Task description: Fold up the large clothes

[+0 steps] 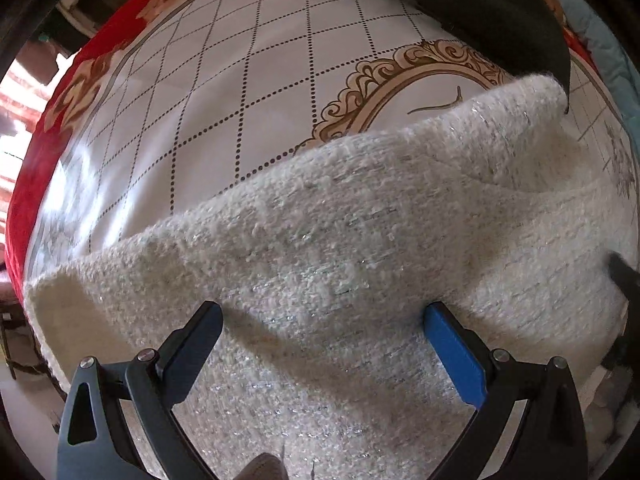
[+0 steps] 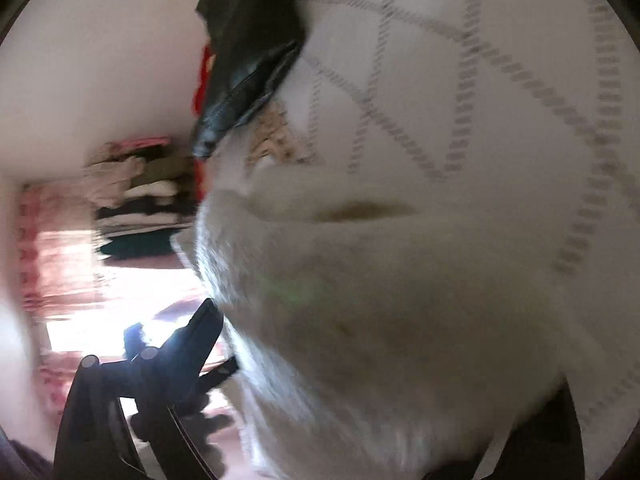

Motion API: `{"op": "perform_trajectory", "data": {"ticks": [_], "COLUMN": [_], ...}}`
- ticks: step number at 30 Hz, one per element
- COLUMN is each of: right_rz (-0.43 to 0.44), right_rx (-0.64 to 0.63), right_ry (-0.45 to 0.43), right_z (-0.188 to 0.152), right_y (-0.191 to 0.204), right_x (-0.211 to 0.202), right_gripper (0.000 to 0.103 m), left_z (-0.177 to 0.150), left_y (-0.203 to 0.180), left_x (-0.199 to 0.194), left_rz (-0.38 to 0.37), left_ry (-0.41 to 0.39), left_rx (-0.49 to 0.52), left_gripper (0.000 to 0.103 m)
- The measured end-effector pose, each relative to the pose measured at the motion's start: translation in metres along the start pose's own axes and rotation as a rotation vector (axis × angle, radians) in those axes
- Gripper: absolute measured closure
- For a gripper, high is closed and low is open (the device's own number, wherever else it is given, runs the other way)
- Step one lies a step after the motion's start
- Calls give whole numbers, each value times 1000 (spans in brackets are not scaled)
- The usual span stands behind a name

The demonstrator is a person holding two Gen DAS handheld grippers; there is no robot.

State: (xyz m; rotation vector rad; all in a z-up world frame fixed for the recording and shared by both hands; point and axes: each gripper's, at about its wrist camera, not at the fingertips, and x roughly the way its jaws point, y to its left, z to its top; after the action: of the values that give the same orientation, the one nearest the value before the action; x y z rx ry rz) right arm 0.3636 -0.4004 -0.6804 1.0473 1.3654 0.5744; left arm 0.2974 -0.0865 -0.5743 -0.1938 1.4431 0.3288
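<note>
Two hand-held grippers were in play, both at the white fuzzy garment (image 1: 340, 248) lying on the bed (image 1: 248, 92) with its diamond-grid sheet.

Left hand-held gripper (image 1: 324, 320): jaws spread wide, fingers straddling the knit, nothing pinched. It hovered over or rested on the near part of the cloth; contact not clear.

Right hand-held gripper (image 2: 400, 360): frame heavily motion-blurred. Only one finger (image 2: 200, 332) visible at the garment's edge; the other was hidden by cloth. Can't tell how far open it was or whether it held anything. From the left wrist view a dark bit at the far right edge was likely that gripper, unconfirmed.

Step, my read: mid-fold, garment already doubled or bunched, far edge forming a thick rolled lip across the sheet. Left side looked between grasps. Next move probably needs the left jaws to close on the near edge or a corner, matched by the right, then a lift and carry across to lay one half flat on the other.

Orientation: long axis ran left-right across the left wrist view, roughly parallel to the gripper's finger span. Left end curled up showing a smooth inner face; right end reached toward a dark garment (image 1: 480, 8) lying further back on the bed. Collar or hem not identifiable.
</note>
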Motion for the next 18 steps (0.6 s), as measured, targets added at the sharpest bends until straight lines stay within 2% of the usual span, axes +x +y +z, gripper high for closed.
{"op": "perform_trajectory", "data": {"ticks": [1,2,5,8,10,12,13,14,15,16,18], "right_rz": [-7,-14,-4,12,10,11,-7,-36,-38,-32,-3], "right_rx": [13,20,88,108,97,85,64,67,95,119,151], "right_ry": [14,6,-82,-192,-245,-270,-269,-263,-257,-259,-244], "right_z": [2,1,-7,-29,-47,-65,-70,-72,-70,-69,-64], "right_y": [1,2,11,31,39,39,37,30,20,7,-17], "right_x": [10,12,-4,-43,-71,-89,-95,-91,-83,-79,-62], "right_gripper": [54,66,78,80,80,75,61,39,31,28,28], "left_z": [1,3,11,16,14,12,11,11,10,10,10], "left_y": [-2,-3,-12,-23,-36,-45,-48,-48,-48,-47,-45], "left_x": [0,0,1,-1,-1,-2,-3,-4,-3,-2,1], "left_rz": [12,14,5,-78,-115,-104,-97,-97,-104,-110,-116], "left_ry": [-10,-14,-4,22,40,41,35,33,37,42,48], "left_rx": [12,17,33,51,69,94,106,108,100,92,68], "left_gripper": [0,0,0,0,0,0,0,0,0,0,0]}}
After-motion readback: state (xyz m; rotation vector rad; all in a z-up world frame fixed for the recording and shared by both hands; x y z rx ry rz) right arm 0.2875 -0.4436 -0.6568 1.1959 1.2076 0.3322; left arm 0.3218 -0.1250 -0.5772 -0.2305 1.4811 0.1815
